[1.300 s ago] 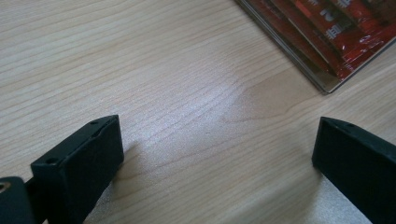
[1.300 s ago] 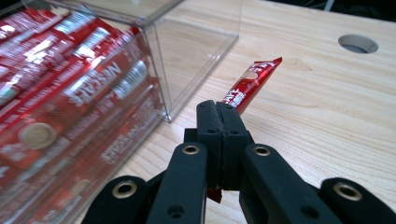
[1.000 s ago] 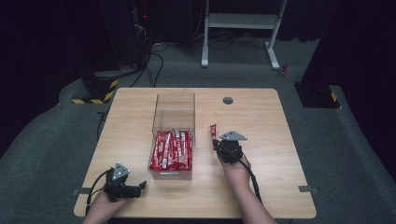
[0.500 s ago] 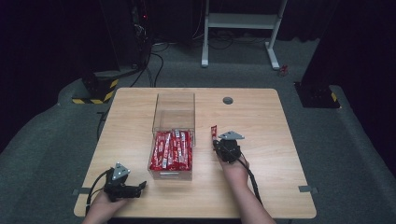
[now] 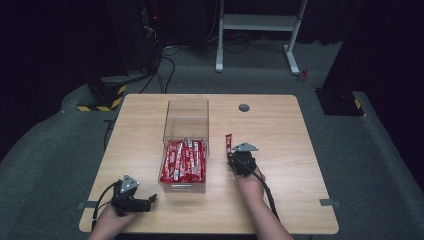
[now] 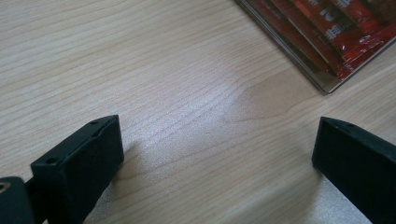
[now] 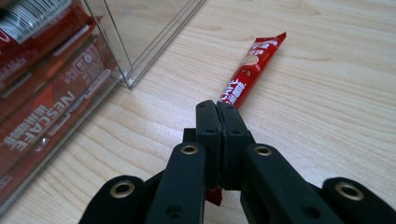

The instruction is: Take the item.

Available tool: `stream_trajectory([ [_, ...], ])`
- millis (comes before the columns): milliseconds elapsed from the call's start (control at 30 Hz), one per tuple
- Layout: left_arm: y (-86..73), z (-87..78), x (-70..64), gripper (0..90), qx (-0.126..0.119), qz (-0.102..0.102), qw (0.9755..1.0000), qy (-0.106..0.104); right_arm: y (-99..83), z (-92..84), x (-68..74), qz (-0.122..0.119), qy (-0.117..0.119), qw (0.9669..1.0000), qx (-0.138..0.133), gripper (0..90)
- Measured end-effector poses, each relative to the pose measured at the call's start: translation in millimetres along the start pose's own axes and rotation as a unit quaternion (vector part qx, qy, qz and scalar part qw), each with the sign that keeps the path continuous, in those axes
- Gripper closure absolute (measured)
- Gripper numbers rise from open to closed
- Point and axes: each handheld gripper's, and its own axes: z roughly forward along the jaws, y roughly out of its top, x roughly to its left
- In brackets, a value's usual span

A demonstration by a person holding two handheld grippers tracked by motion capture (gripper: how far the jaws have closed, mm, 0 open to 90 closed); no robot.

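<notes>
A clear plastic box (image 5: pixel 186 116) stands mid-table, its near half packed with red coffee sachets (image 5: pixel 185 160). To the right of the box my right gripper (image 5: pixel 231 156) is shut on the near end of one red sachet (image 5: pixel 228 142). In the right gripper view the jaws (image 7: pixel 218 109) meet on that sachet (image 7: pixel 247 77), which stretches away low over the wood beside the box wall (image 7: pixel 116 46). At the table's front left my left gripper (image 5: pixel 149 201) rests open. Its jaws (image 6: pixel 219 135) stand wide apart over bare wood, with the box corner (image 6: pixel 327 86) ahead of it.
The wooden table (image 5: pixel 280 130) has a round grey cable port (image 5: pixel 244 107) at the back. The far half of the box holds nothing. Dark floor, cables and a white frame (image 5: pixel 260 30) lie beyond the table.
</notes>
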Motion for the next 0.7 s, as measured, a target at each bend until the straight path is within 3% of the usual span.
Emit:
stream_trajectory([
  [400,0.1,-0.1,0.3,2.4,0.000,0.002,1.0000,0.001,-2.9,2.3,1.6,-0.004,-0.003,1.0000,0.005,88.6],
  [700,0.1,-0.1,0.2,2.4,0.000,0.002,1.0000,0.001,-1.1,-0.9,2.2,-0.003,0.001,1.0000,-0.001,82.4],
])
